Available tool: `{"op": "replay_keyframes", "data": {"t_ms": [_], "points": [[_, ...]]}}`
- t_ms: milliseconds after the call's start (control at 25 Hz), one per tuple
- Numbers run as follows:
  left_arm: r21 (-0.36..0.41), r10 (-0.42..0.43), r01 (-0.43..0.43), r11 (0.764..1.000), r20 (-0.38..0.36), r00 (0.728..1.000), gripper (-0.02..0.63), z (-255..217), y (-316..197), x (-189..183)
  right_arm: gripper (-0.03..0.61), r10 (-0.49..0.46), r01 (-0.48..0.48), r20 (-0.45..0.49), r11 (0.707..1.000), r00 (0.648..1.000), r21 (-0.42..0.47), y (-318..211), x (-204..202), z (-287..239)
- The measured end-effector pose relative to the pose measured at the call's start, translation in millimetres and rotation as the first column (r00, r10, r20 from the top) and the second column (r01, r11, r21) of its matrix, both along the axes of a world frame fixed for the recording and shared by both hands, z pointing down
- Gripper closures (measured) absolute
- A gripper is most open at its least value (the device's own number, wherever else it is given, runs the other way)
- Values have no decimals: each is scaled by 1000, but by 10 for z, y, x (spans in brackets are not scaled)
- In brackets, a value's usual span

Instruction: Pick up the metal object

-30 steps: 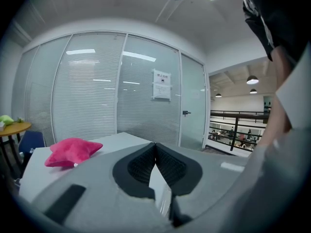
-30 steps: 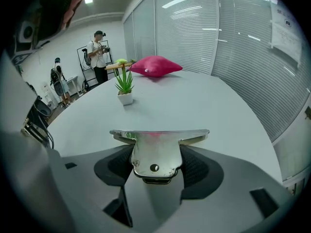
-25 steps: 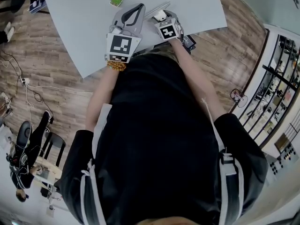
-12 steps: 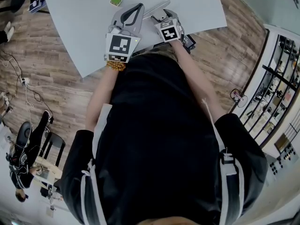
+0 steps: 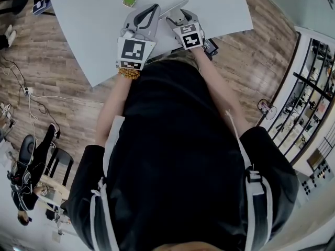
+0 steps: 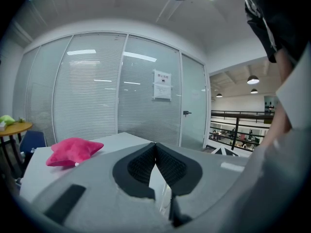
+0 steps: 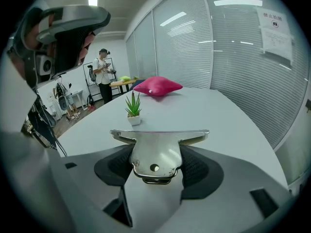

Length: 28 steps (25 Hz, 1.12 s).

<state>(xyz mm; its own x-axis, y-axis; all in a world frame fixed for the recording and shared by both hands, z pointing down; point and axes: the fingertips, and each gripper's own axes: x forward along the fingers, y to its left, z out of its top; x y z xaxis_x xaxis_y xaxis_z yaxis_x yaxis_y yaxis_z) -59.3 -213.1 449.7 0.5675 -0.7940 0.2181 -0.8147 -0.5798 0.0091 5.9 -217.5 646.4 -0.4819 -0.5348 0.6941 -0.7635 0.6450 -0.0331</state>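
Two pads (image 7: pixel 116 168) of right gripper (image 7: pixel 156 168) tight around metal object (image 7: pixel 158 147); left gripper (image 6: pixel 155 152) jaws together.

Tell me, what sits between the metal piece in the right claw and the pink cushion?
In the right gripper view, a small potted plant stands on the table between the metal piece and the pink cushion.

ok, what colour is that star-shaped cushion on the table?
Bright pink. The cushion shows best in the left gripper view.
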Motion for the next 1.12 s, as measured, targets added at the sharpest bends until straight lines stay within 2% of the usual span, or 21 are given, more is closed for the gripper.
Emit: {"op": "replay_keyframes", "data": {"t_ms": [480,680,1120], "points": [[-2,24,-24,1000,-3,1000,612,-1,45,104,291,-13,12,23,999,1000,44,22,-2,-240],[-7,26,-26,1000,0,1000,612,11,49,94,291,-6,2,82,999,997,48,-26,-23,-359],[11,30,-30,999,0,1000,612,-9,19,56,291,13,-29,130,992,991,121,-136,-4,-671]]}}
